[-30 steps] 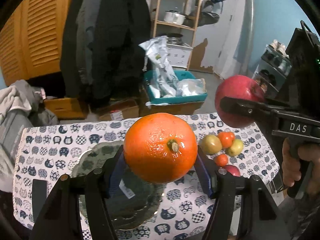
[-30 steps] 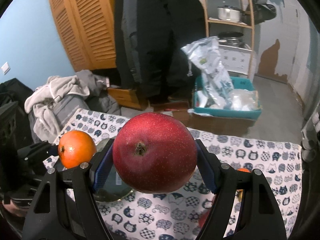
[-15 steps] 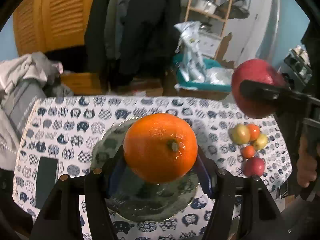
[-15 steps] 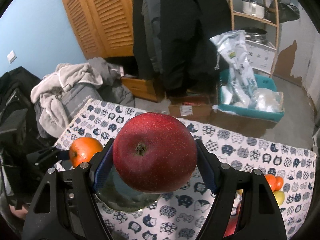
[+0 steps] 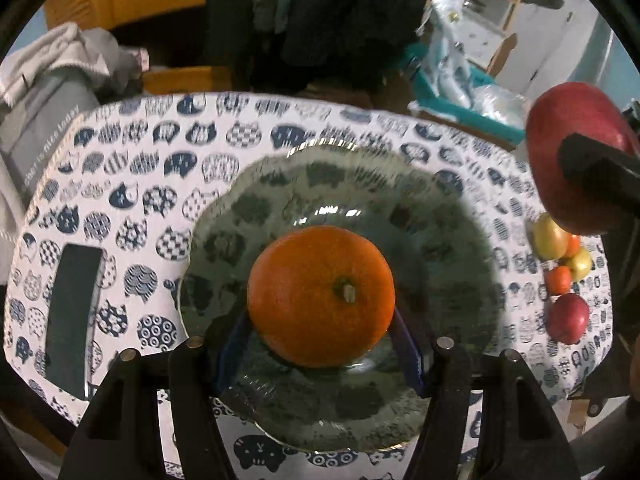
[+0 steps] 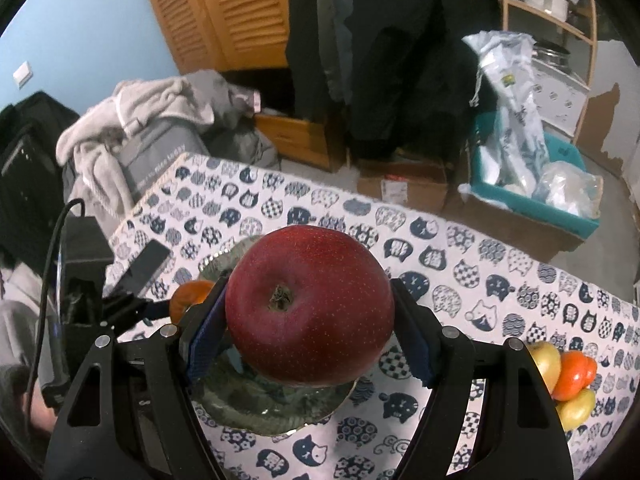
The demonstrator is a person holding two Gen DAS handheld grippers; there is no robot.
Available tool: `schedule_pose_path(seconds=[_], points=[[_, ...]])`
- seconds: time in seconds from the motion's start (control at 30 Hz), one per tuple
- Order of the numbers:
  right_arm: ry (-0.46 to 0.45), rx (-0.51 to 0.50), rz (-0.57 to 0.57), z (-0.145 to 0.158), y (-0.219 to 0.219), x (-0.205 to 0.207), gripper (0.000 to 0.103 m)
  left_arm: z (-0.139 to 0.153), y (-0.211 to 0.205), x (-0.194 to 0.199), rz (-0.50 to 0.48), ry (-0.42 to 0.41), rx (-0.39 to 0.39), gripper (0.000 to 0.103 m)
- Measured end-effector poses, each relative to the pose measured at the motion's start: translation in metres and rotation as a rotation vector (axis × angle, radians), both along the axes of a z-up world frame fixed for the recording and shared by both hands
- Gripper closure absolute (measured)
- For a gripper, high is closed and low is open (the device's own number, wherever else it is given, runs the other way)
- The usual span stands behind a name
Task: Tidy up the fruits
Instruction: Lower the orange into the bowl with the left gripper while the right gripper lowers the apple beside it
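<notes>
Fruits are what I have in both tongs; my left gripper [image 5: 320, 340] pinches an orange [image 5: 321, 296] between its blue pads, stem end facing the camera, and it hangs over the middle of a glass plate [image 5: 404, 200] with a scalloped rim; whether the orange touches the glass I cannot tell. My right gripper [image 6: 310, 332] pinches a big red apple [image 6: 310, 306], stem end toward the lens, over the near part of the same plate [image 6: 280, 412]; in the left view that apple [image 5: 576, 156] shows at the right edge, above the table, with a black finger across it.

The plate rests on a tablecloth [image 5: 168, 152] printed with cat heads; a dark phone [image 5: 72, 312] lies flat on the cloth to the left of the plate, apart from it. At the right side of the table sits a small heap of loose fruit: a yellow-green one [image 5: 550, 238], a second yellowish one [image 5: 580, 266], a small orange-coloured one [image 5: 559, 279] and a small red apple [image 5: 567, 318], close together and well apart from the plate. Beyond the table a teal bin [image 6: 560, 200] holds plastic bags; grey clothes [image 6: 132, 120] are piled at the left.
</notes>
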State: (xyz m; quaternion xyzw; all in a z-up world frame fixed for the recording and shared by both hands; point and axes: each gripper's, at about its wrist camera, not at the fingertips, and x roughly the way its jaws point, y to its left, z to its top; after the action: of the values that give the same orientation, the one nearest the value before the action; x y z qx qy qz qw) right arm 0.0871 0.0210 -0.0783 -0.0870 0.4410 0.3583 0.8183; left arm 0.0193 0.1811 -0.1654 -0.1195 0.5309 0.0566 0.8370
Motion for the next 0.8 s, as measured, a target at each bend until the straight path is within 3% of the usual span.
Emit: schedule_pose_path(seconds=[0.23, 0.4, 0.63, 0.8], points=[[0.04, -0.03, 0.011, -0.022, 0.005, 0.0, 0.027, -0.044, 0.004, 0.007, 0.025, 0.121, -0.008, 0.037], [0.051, -0.038, 0.013, -0.028, 0.005, 0.001, 0.027, -0.059, 0.005, 0.008, 0.037, 0.167, -0.017, 0.036], [0.058, -0.039, 0.008, -0.03, 0.006, 0.001, 0.027, -0.046, 0.003, 0.01, 0.057, 0.14, 0.019, 0.033], [0.067, -0.046, 0.008, -0.034, 0.009, 0.002, 0.027, -0.027, 0.01, 0.005, 0.078, 0.092, -0.018, 0.033]])
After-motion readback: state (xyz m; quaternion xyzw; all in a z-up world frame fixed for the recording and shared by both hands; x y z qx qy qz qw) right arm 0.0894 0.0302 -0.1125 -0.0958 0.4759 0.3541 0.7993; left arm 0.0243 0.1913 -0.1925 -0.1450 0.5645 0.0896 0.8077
